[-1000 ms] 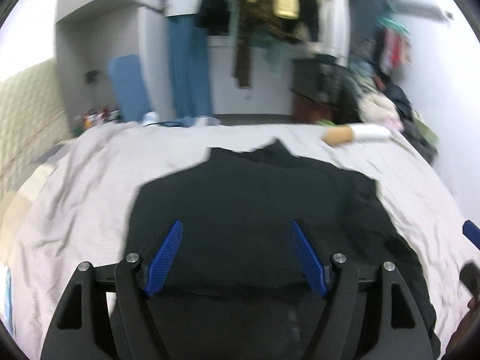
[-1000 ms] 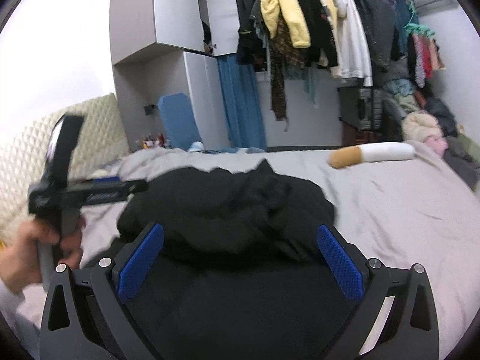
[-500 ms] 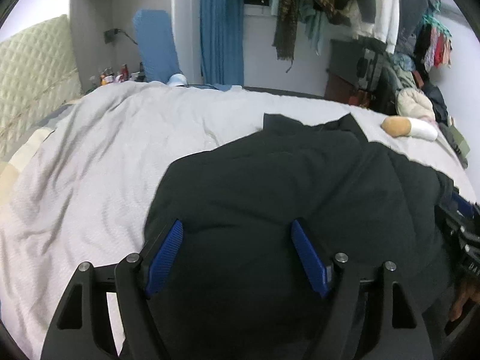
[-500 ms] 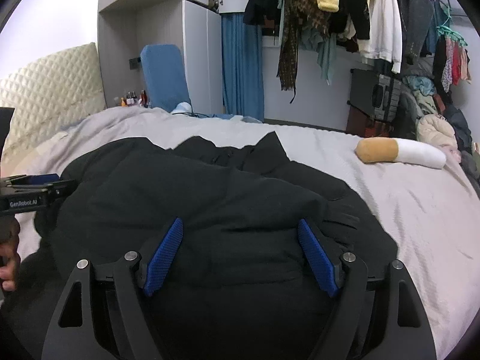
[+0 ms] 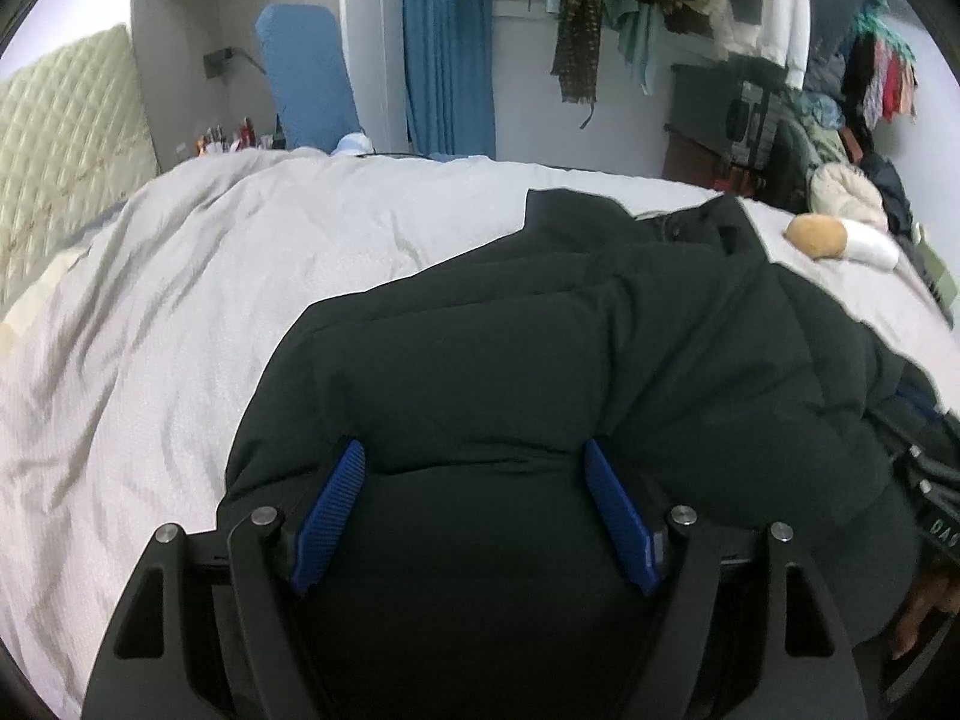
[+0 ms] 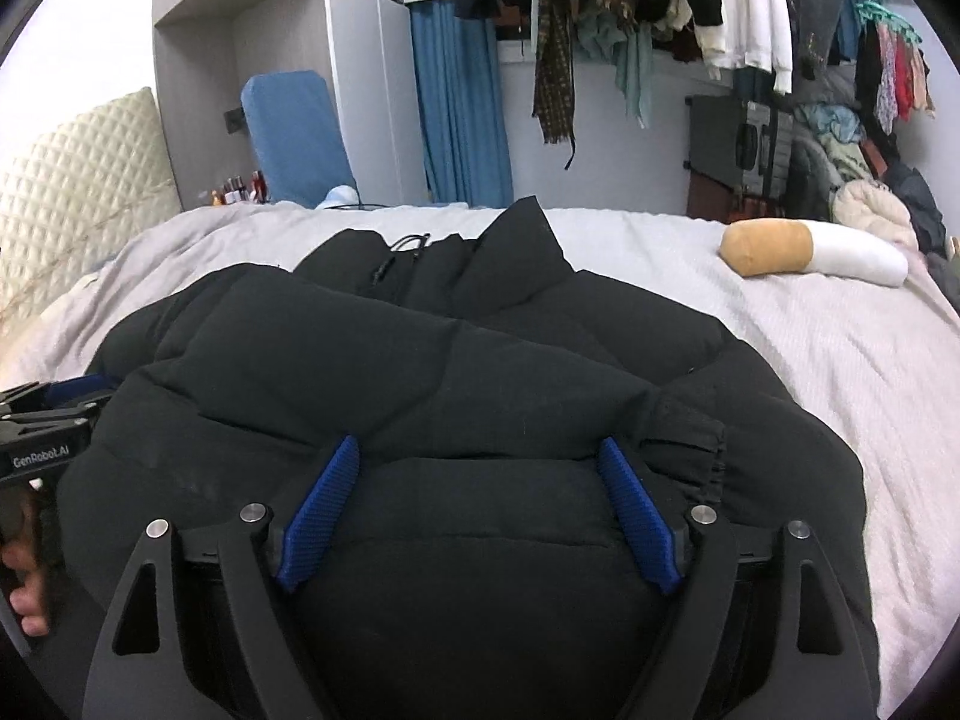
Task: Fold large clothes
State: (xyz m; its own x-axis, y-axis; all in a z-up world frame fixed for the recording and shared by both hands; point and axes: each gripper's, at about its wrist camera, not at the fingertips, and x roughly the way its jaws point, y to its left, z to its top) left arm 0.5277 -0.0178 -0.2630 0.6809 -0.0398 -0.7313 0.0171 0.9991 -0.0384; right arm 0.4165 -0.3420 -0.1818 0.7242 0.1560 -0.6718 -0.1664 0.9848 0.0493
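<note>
Jacket (image 5: 600,360), black, puffy, lies folded over on bed (image 5: 210,300). Left gripper (image 5: 474,456) clamps a thick fold of it; right gripper (image 6: 480,450) likewise, jaws opening slightly.

We cannot see the black jacket's (image 6: 456,372) near hem, which runs off the bottom edge beneath both grippers, nor most of the bed (image 5: 180,312) under the jacket, and the small bottles (image 6: 240,186) behind it stay unreadable.

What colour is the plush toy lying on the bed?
The plush toy is tan at one end and white at the other; clearest in the right wrist view.
</note>
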